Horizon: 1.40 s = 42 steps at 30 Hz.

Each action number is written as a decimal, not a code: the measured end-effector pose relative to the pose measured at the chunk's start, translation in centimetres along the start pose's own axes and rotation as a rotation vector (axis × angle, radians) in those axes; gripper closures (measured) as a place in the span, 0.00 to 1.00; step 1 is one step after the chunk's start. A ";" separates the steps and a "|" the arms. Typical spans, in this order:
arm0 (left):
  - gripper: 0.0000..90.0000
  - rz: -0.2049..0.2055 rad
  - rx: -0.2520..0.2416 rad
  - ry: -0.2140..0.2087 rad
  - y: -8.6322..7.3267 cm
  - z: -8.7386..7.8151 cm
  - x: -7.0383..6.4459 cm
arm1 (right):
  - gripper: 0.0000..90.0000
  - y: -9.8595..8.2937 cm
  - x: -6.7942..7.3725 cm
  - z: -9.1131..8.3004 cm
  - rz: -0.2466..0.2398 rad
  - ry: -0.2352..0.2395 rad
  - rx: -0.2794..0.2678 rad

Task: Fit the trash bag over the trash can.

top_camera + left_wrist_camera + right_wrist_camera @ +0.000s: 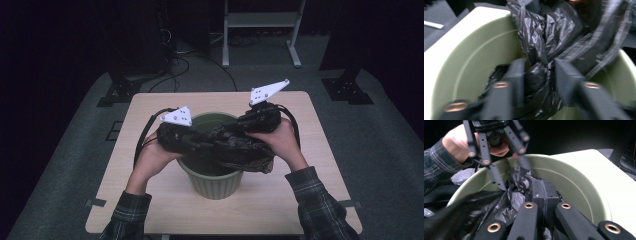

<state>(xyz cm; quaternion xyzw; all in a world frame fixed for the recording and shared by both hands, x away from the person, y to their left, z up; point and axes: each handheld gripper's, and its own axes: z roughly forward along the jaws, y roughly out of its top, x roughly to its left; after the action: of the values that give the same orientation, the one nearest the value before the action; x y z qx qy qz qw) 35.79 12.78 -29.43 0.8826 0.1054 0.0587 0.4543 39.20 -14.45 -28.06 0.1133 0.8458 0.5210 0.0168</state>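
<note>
No words, numbers or signs can be read on anything in these pictures.

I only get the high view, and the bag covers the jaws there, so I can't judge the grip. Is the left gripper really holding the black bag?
Observer: Yes. In the left gripper view, the left gripper has its jaws pinched on a bunched fold of the black bag.
Operator: And the right one?
Observer: In the right gripper view, the right gripper has its jaws pressed together, and crumpled plastic seems to run out from between them.
Operator: Is any of the bag inside the bin?
Observer: Some of it hangs below the rim of the green bin, whose inner wall beside it is bare.
</note>
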 end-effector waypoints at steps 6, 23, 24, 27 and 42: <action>0.92 -0.050 0.006 0.064 -0.2 -0.8 0.0 | 0.84 -0.4 0.2 -1.5 0.007 -0.035 -0.023; 0.93 -0.172 -0.002 0.187 -1.7 -2.7 1.0 | 0.71 -5.3 1.4 -7.6 0.057 -0.073 -0.076; 0.93 -0.173 -0.003 0.186 -1.8 -2.7 0.9 | 0.70 -5.6 1.5 -7.6 0.061 -0.067 -0.079; 0.93 -0.170 0.003 0.178 -1.7 -2.3 0.8 | 0.69 -6.1 1.5 -7.2 0.064 -0.053 -0.072; 0.83 -0.077 0.072 0.202 -0.9 -1.2 -1.4 | 1.00 -4.6 0.9 -3.3 0.064 -0.006 -0.065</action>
<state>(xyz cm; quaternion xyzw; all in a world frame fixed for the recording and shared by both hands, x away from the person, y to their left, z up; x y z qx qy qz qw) 34.04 13.88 -29.49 0.8833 0.1867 0.1259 0.4112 37.01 -19.14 -30.58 0.1416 0.8242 0.5482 0.0064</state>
